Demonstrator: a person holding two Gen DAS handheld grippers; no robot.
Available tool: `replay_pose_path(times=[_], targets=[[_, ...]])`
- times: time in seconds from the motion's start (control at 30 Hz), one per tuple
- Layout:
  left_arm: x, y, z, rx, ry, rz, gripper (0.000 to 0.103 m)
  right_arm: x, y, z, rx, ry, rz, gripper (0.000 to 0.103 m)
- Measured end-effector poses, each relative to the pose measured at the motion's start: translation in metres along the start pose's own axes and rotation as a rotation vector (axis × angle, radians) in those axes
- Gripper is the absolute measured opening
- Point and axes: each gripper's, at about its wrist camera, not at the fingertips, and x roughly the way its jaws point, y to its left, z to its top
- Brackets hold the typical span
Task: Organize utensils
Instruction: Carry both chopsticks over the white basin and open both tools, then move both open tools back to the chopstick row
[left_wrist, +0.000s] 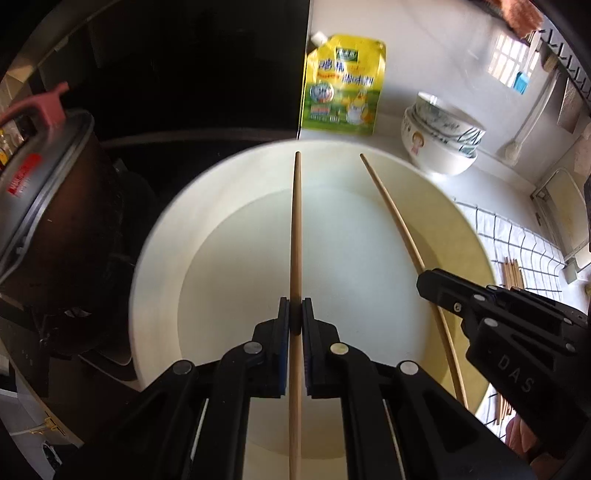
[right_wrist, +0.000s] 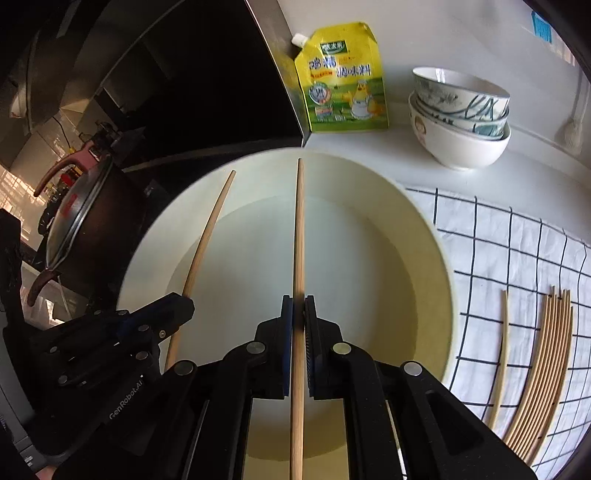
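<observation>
Over basin (left_wrist: 155, 258), grippers (left_wrist: 295, 314) (right_wrist: 298, 314) pinch chopsticks (left_wrist: 296, 229)

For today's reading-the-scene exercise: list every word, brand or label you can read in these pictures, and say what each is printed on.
"DAS": on the right gripper.
"GenRobot.AI": on the left gripper.
"鸡精" and "调味料": on the yellow pouch; its smaller print is too blurred.
Red label on the pot: unreadable.

Counter (right_wrist: 399, 155): white, light-coloured top.
Basin (right_wrist: 424, 236): large, cream, on the counter.
Pouch (right_wrist: 345, 79): yellow, standing behind the basin.
Bowls (right_wrist: 461, 122): stacked, right of the pouch.
Cloth (right_wrist: 517, 258): white, black-checked, right of the basin, chopsticks (right_wrist: 546, 362) lying on it.
</observation>
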Motion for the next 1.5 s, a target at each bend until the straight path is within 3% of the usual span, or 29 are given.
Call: replay_pose_path(times=[0.2,0.37,0.43,0.5,0.57,0.6,1.07,1.5], targets=[[0.023,0.011,-0.003,0.009,0.055,-0.014,0.007,0.024,-0.005,-0.009,0.047,0.062,-0.031,0.006],[0.030,0.012,-0.004,0.020,0.066,-0.020,0.008,0.027,-0.003,-0.013,0.060,0.060,-0.050,0.007],[0.030,0.015,-0.004,0.008,0.065,-0.018,0.010,0.023,-0.005,-0.015,0.070,0.051,-0.062,0.013],[0.027,0.019,-0.003,-0.009,0.063,-0.018,0.024,0.020,-0.004,-0.015,0.069,0.026,-0.065,0.016],[0.023,0.022,-0.002,-0.027,0.050,-0.007,0.049,0.014,-0.002,-0.017,0.055,0.003,-0.075,0.016],[0.021,0.023,-0.003,-0.032,0.040,-0.003,0.051,0.011,-0.002,-0.018,0.053,-0.006,-0.076,0.016],[-0.021,0.021,-0.019,-0.049,0.002,0.040,0.051,-0.032,0.005,-0.046,0.027,-0.053,-0.032,0.028],[-0.057,-0.033,-0.024,-0.036,-0.065,0.019,0.051,-0.087,-0.029,-0.072,0.028,-0.093,-0.053,0.029]])
